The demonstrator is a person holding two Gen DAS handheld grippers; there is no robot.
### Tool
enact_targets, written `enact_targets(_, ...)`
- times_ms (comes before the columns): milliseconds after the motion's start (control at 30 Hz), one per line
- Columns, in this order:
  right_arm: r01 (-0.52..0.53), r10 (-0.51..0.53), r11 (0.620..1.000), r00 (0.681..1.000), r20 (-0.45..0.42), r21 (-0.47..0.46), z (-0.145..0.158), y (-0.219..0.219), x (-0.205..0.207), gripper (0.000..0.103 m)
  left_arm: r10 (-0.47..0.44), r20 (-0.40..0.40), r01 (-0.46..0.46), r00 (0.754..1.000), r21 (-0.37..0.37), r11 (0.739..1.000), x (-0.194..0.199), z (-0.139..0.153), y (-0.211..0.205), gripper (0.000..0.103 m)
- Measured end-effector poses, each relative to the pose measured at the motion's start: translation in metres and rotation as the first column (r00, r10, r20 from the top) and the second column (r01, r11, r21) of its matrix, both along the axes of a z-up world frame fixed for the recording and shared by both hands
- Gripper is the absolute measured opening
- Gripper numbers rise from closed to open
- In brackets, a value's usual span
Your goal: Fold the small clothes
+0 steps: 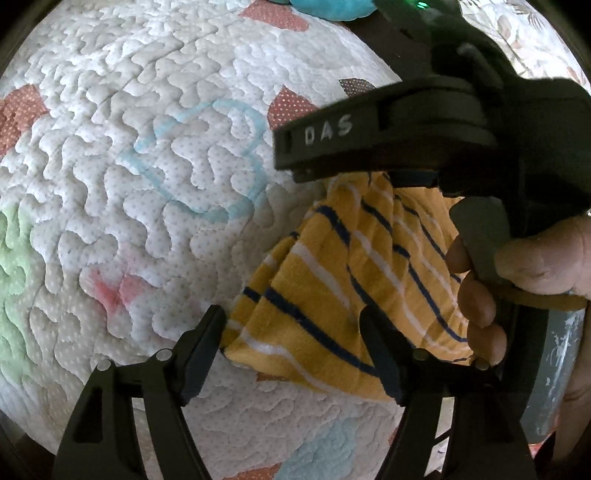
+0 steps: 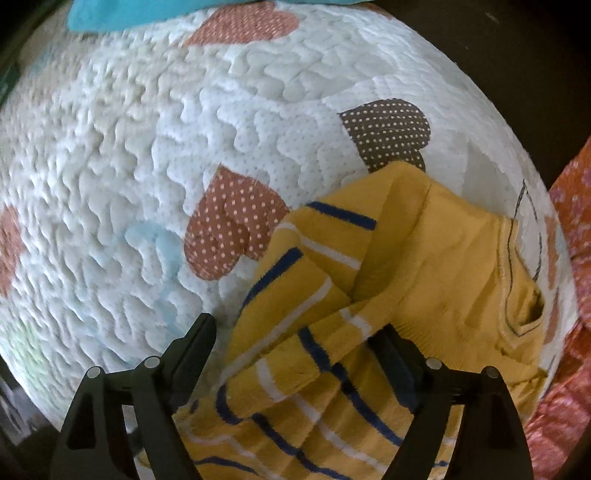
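On a white quilted bedspread point(image 2: 258, 122) patched with dotted hearts, a small mustard-yellow garment with navy and white stripes point(image 2: 332, 332) lies rumpled, seemingly part-folded, at the cover's 5 o'clock side in the right wrist view. Both hand-held tools stand over it with jaws spread and nothing pinched. From the left gripper point(image 1: 295, 350), the cloth begins between the fingers and runs toward 1 o'clock, up under the right gripper's body; the striped corner lies against the left finger's tip. A person's hand point(image 1: 524, 266) works that tool's trigger at 3 o'clock. Beneath the right gripper point(image 2: 295, 354), which points almost straight down, the striped panel lies between the fingers, its plain yellow half stretching toward 2 o'clock. By appearances the right hand sits nearer the bulk, the left nearer the free corner. A turquoise item point(image 2: 147, 14) rests at 12 o'clock.
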State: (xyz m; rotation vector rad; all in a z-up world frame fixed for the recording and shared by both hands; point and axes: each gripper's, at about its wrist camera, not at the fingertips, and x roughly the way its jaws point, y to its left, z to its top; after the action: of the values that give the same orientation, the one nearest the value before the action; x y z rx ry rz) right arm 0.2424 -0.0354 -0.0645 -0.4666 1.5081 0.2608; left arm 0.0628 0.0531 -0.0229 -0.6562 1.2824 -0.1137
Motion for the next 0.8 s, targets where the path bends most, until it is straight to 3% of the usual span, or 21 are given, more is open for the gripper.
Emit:
enact_targets(33, -0.013, 0.013, 1.000, 1.000, 0.015, -0.026, 0.000, 0.000, -0.002, 0.070, 0.000, -0.003, 0.000, 1.000, -0.020, 1.000, -0.002, -0.001, -0.002, 0.063)
enact_targets(67, -0.020, 0.021, 0.999, 0.999, 0.034, -0.048, 0.001, 0.000, -0.003, 0.056, -0.001, -0.006, 0.000, 1.000, -0.053, 0.999, -0.003, -0.001, -0.005, 0.035)
enact_targets(100, -0.025, 0.028, 0.998, 0.998, 0.050, -0.060, 0.003, -0.001, -0.004, 0.048, -0.005, -0.010, 0.004, 1.000, -0.112, 0.994, -0.002, -0.003, -0.007, 0.019)
enact_targets(167, -0.035, 0.038, 0.998, 0.997, 0.068, -0.042, 0.012, -0.007, -0.008, 0.030, -0.003, -0.013, -0.001, 1.000, -0.229, 0.973, -0.002, -0.005, -0.013, 0.019)
enact_targets(233, -0.031, 0.030, 0.999, 0.996, 0.080, 0.012, 0.025, -0.013, -0.014, 0.022, -0.015, 0.019, 0.019, 1.000, -0.247, 0.969, -0.004, 0.004, -0.023, 0.019)
enact_targets(367, -0.005, -0.008, 0.994, 0.993, 0.120, 0.105, 0.056, -0.039, -0.020, 0.018, -0.054, 0.123, 0.089, 0.991, -0.297, 0.951, -0.014, 0.034, -0.044, 0.019)
enact_targets(500, 0.020, -0.057, 0.978, 0.983, 0.176, 0.209, 0.091, -0.072, -0.034, 0.017, -0.090, 0.237, 0.143, 0.967, -0.221, 0.965, -0.025, 0.068, -0.076, 0.019)
enact_targets(667, 0.068, -0.136, 0.953, 0.967, 0.216, 0.295, 0.128, -0.119, -0.041, 0.017, -0.156, 0.266, 0.204, 0.951, -0.167, 0.965, -0.021, 0.088, -0.133, 0.019)
enact_targets(800, 0.137, -0.221, 0.927, 0.952, 0.211, 0.349, 0.137, -0.178, -0.048, 0.015, -0.219, 0.253, 0.263, 0.942, -0.153, 0.953, -0.009, 0.096, -0.184, 0.019)
